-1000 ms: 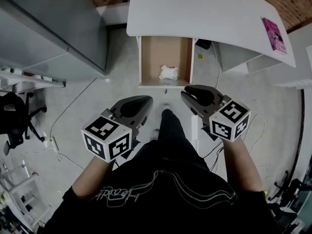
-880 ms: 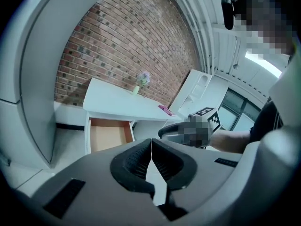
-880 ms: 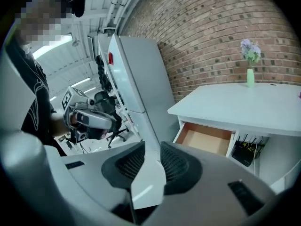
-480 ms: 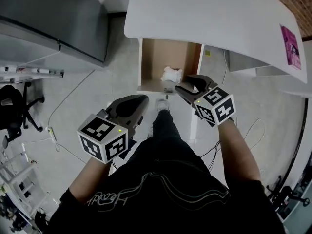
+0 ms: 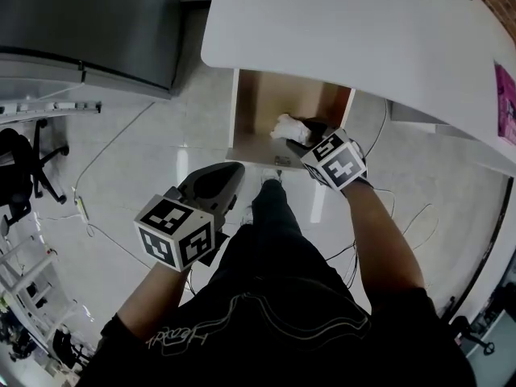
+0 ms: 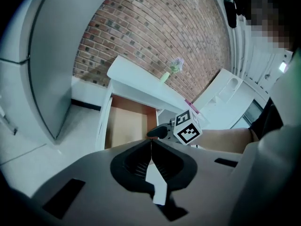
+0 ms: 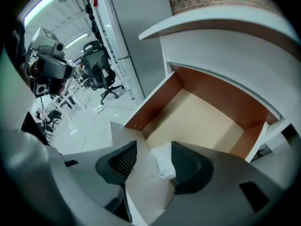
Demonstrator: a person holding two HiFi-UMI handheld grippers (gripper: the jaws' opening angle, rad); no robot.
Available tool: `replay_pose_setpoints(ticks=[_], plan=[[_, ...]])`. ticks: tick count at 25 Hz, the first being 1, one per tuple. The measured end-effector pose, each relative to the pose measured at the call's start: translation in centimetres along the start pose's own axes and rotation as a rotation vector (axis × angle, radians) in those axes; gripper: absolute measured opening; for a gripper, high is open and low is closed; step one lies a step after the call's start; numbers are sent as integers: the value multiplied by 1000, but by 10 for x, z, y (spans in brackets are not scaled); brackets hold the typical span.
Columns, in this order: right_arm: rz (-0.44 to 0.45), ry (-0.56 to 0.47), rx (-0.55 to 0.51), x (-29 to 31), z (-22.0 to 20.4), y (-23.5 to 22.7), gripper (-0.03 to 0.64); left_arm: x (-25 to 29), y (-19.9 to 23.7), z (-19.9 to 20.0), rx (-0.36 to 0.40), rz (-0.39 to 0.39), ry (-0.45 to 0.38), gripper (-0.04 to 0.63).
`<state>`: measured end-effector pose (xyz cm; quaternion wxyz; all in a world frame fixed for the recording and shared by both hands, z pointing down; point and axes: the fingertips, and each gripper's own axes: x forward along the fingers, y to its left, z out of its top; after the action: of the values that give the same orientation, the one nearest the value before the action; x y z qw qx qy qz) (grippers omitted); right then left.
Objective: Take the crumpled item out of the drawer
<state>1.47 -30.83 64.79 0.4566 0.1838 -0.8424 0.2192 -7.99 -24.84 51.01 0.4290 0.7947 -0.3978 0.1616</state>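
Observation:
The crumpled white item (image 5: 286,126) lies near the front of the open wooden drawer (image 5: 260,107) under the white desk. My right gripper (image 5: 307,127) reaches into the drawer from the right. Its jaws are opening, and the crumpled item (image 7: 164,162) sits low between them without being pressed. In the right gripper view, the right gripper (image 7: 153,150) stands wide over the drawer floor (image 7: 202,121). My left gripper (image 5: 232,169) hangs in front of the drawer over the floor, shut and empty. In its own view, the left gripper (image 6: 151,143) has its jaws touching.
The white desk (image 5: 347,31) overhangs the back of the drawer. A grey cabinet (image 5: 89,22) stands at the left, a pink book (image 5: 507,91) lies on the desk's right end. An office chair (image 5: 20,168) and cables are on the tiled floor. My leg stands just before the drawer.
My right gripper has moved forward from in front of the drawer into it, up to the crumpled item, and its jaws have opened. The left gripper has stayed shut and hardly moved.

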Motion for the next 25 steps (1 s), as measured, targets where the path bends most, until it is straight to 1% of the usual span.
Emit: replay_pose_setpoints(ticks=[3,6,9,13,17,22,25], plan=[[-4,45,23,31,-14,-14,218,13,14,-9,-62,13,7,23],[-8,86,18,56,-23,-25,219,21,24,-16,-92,18,14,23],[-16,134,0,79,-33,-34,219,28,35,-22,-108,27,15,23],[-46,213,-57,105,-48,-46,218,34,52,-31,-135,45,33,23],[-56,274,-118,121,-56,-55,218,38,69,-37,-152,66,45,22],[-51,309,-148,135,-65,-59,218,42,79,-44,-164,75,49,23],[-47,313,-153,140,-66,-59,194,41,82,-45,-161,79,51,23]])
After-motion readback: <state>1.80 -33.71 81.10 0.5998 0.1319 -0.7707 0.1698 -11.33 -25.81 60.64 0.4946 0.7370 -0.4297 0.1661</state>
